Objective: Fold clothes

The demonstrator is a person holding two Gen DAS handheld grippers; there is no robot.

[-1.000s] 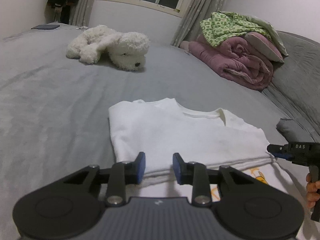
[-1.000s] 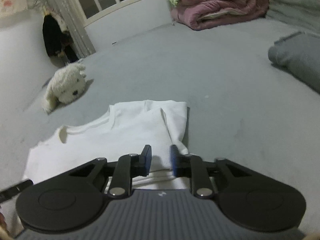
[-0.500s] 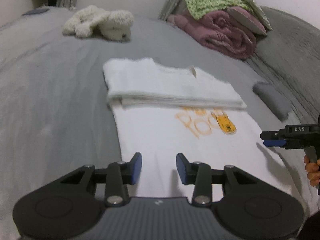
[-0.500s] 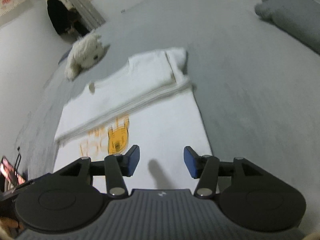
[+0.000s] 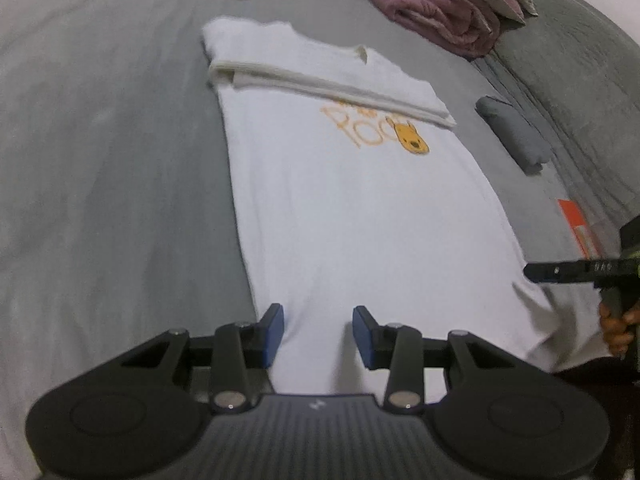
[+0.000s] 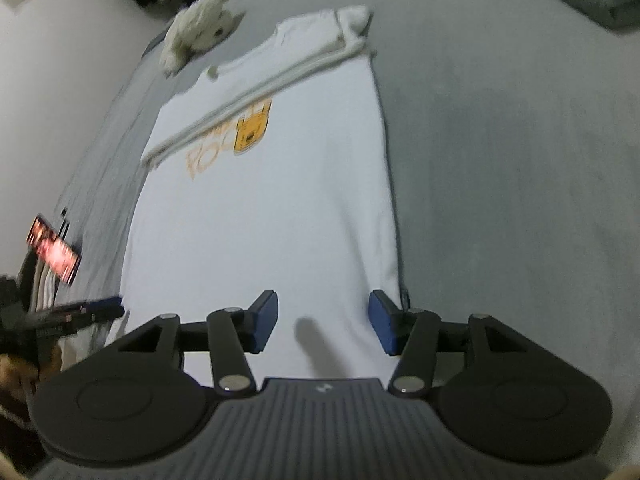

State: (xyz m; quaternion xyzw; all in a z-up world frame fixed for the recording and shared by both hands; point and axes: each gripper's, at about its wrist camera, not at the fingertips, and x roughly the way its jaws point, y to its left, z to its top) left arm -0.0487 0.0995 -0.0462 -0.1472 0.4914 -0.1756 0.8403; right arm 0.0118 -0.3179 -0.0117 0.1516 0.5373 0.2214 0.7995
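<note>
Now the white T-shirt [image 5: 360, 208] is lying flat on the grey bed [image 5: 100, 160], its top part folded over just above an orange print [image 5: 376, 128] seemingly reading "Pooh" beside a yellow bear face. Only the left wrist view is showing the rolled pink blanket [image 5: 436, 12] and a small grey roll [image 5: 512, 136]; only the right wrist view is showing a lit phone screen [image 6: 54, 250]. Both are catching the white plush toy [image 6: 196, 24]. The left gripper [image 5: 318, 330] is hovering spread and empty over the hem; the right gripper [image 6: 323, 320], jaws just opened, is hovering empty too.
</note>
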